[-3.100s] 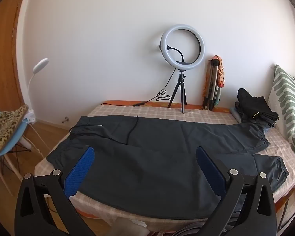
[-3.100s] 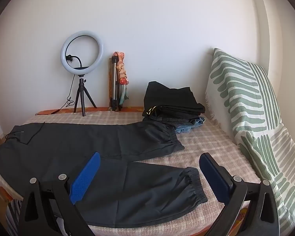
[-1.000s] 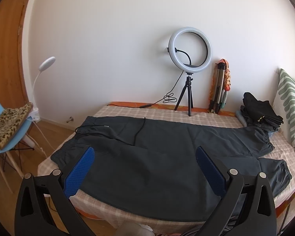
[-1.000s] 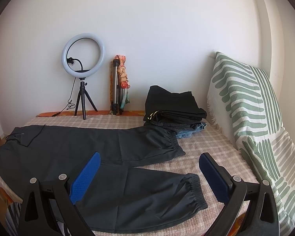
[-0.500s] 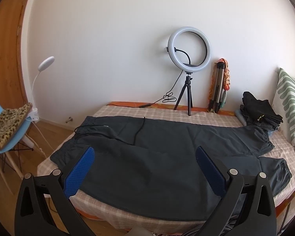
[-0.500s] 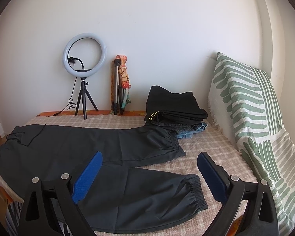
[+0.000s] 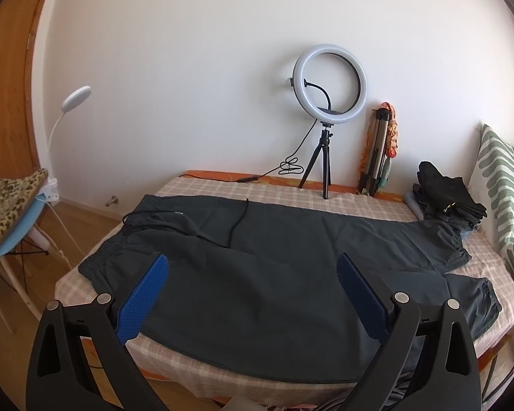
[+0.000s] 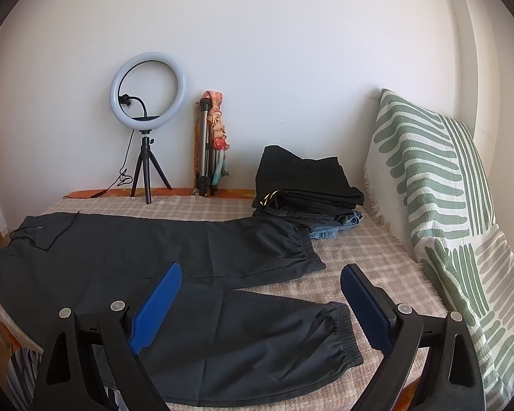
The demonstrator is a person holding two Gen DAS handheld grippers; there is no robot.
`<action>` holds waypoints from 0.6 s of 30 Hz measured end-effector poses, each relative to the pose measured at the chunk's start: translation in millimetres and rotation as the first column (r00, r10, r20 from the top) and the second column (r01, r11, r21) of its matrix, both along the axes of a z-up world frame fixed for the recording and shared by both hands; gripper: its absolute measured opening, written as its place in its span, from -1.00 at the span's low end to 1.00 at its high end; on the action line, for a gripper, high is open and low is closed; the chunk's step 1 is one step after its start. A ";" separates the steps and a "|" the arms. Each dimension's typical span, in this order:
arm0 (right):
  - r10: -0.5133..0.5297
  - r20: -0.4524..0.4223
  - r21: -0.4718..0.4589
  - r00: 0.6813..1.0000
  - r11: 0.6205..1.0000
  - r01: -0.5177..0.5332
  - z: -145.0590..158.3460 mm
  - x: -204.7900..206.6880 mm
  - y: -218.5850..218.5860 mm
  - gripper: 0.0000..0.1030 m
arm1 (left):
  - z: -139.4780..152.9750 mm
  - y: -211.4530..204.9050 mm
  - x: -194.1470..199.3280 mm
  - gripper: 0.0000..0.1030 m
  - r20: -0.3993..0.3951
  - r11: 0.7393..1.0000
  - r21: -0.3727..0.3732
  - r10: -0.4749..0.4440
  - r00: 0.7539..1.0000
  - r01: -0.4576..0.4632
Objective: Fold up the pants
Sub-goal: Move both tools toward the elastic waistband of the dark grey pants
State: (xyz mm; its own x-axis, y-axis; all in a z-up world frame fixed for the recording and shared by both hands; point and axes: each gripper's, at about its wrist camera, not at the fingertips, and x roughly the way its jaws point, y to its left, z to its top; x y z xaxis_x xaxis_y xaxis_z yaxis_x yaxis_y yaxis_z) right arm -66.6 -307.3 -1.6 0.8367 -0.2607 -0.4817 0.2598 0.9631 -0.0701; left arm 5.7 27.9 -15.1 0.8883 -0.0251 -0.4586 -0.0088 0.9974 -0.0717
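Observation:
Dark grey pants point(image 7: 257, 274) lie spread flat across the bed, waistband at the left, both cuffed legs pointing right. They also show in the right wrist view point(image 8: 174, 274), with the near leg's cuff point(image 8: 342, 335) by the front edge. My left gripper point(image 7: 253, 274) is open and empty, held above the near edge over the pants' middle. My right gripper point(image 8: 260, 284) is open and empty, held above the near leg, just left of its cuff.
A checked bedspread point(image 7: 325, 198) covers the bed. A ring light on a tripod point(image 7: 329, 109) and a folded tripod point(image 7: 377, 150) stand at the back wall. Folded clothes point(image 8: 308, 191) are stacked at the back right beside a green striped pillow point(image 8: 428, 178). A blue chair point(image 7: 7, 226) stands left.
Both grippers have shifted only slightly; the right one has edged a little forward and right. Both stay open and the pants lie as before.

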 end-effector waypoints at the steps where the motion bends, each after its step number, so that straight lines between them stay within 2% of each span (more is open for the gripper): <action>1: 0.001 -0.002 -0.006 1.000 1.000 -0.001 -0.5 0.8 0.7 0.85 | -0.9 1.2 0.9 0.78 -0.005 1.000 -0.004 -0.001 1.000 0.001; 6: 0.011 -0.002 -0.002 1.000 1.000 -0.011 -0.7 4.5 0.8 0.84 | -4.4 7.8 5.7 0.76 -0.023 1.000 -0.027 0.002 1.000 -0.003; 12: 0.051 -0.010 -0.026 0.999 0.998 -0.051 1.5 18.4 2.8 0.81 | -3.7 19.9 14.8 0.73 -0.035 0.999 -0.016 0.028 0.999 -0.028; 18: 0.134 -0.029 -0.029 0.991 0.990 -0.134 4.9 46.2 4.2 0.77 | -5.3 42.9 31.6 0.66 -0.062 0.997 -0.013 0.069 0.996 -0.070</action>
State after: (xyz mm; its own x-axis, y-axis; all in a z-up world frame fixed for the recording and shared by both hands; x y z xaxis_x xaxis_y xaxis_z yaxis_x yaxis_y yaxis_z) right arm -20.4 -303.0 3.3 0.8520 -0.1621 -0.4978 0.1261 0.9864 -0.1054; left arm 37.3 70.8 -20.4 0.8583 0.0282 -0.5124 -0.0830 0.9930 -0.0844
